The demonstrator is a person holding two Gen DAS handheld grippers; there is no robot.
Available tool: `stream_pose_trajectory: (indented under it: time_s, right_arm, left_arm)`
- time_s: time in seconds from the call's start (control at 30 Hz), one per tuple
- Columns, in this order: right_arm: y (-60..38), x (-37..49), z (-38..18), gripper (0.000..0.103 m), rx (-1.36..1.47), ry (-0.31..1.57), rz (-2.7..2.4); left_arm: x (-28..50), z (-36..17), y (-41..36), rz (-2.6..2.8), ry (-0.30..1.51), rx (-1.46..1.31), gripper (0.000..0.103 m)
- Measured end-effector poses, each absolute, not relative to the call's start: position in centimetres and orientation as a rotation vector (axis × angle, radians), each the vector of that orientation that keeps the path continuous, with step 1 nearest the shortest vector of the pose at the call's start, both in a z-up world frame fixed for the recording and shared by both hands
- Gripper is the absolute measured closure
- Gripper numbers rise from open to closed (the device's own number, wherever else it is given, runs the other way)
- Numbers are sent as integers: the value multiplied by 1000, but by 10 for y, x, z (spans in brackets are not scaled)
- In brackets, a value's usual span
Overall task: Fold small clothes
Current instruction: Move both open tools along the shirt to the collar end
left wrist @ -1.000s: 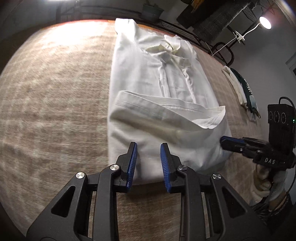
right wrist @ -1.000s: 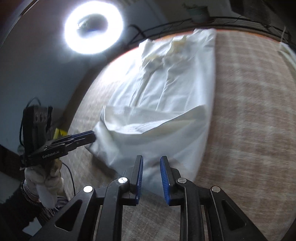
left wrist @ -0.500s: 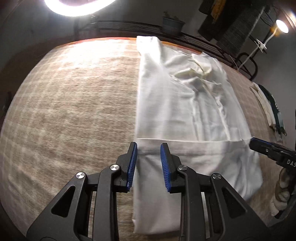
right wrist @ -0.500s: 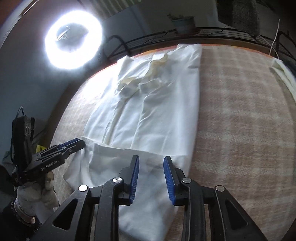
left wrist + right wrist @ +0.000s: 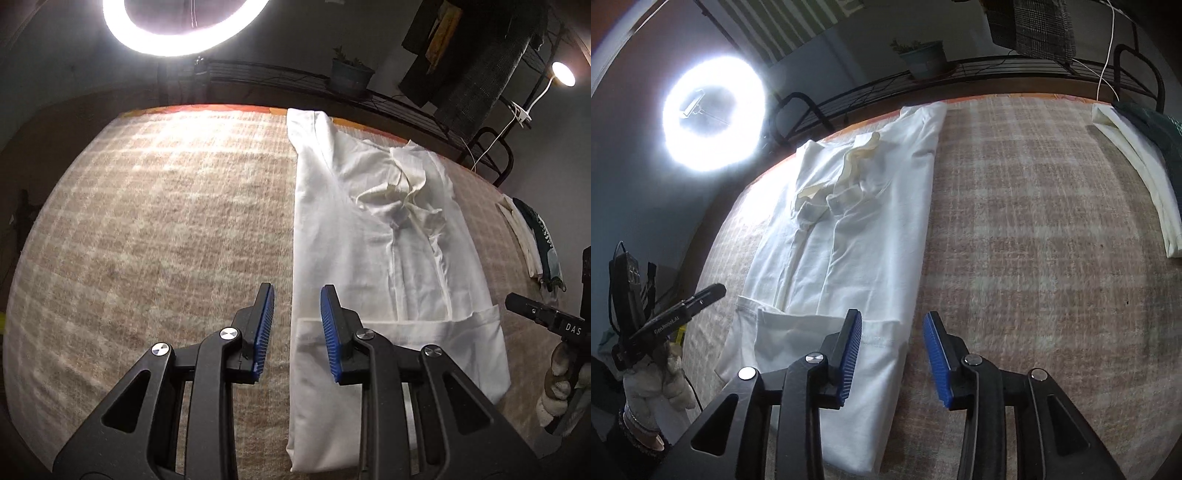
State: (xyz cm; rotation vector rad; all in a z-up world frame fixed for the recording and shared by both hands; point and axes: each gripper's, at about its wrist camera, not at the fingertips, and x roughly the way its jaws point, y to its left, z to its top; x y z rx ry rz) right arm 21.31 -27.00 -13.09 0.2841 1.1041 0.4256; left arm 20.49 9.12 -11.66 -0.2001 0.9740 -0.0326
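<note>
Now | white shirt [image 5: 373,258] lies flat on the plaid worktop [image 5: 166,229], hem folded up | left hand-held gripper [image 5: 297,314] apart, empty, over the shirt's hem corner | right hand-held gripper [image 5: 892,341] just opening, empty | soft, light cloth; pinch folded edge corners.

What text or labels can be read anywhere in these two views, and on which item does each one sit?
"DAS": white letters on the body of the right gripper, seen from the left wrist view.
"GenRobot.AI", as best it reads, small and slightly blurred: on the side of the left gripper, seen from the right wrist view.
No readable text on the white shirt or the folded clothes at the far side.
</note>
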Motion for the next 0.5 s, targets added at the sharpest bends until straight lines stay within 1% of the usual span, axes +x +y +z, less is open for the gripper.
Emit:
stream_pose_trajectory:
  time_s: [0.03, 0.23, 0.4, 0.5]
  right_arm:
    - [-271, 215, -130, 64, 278, 1094, 422]
    - [-278, 247, -127, 62, 288, 1090, 401]
    - [-276, 285, -130, 62, 237, 1079, 397]
    - [-277, 308, -135, 62, 258, 1077, 421]
  left_arm:
    - [210, -114, 92, -33, 966, -203, 76]
    - [256, -113, 104, -46, 960, -197, 76]
    - [307, -129, 120, -55, 984, -242, 76]
    - [340, -139, 124, -75, 1000, -283, 76]
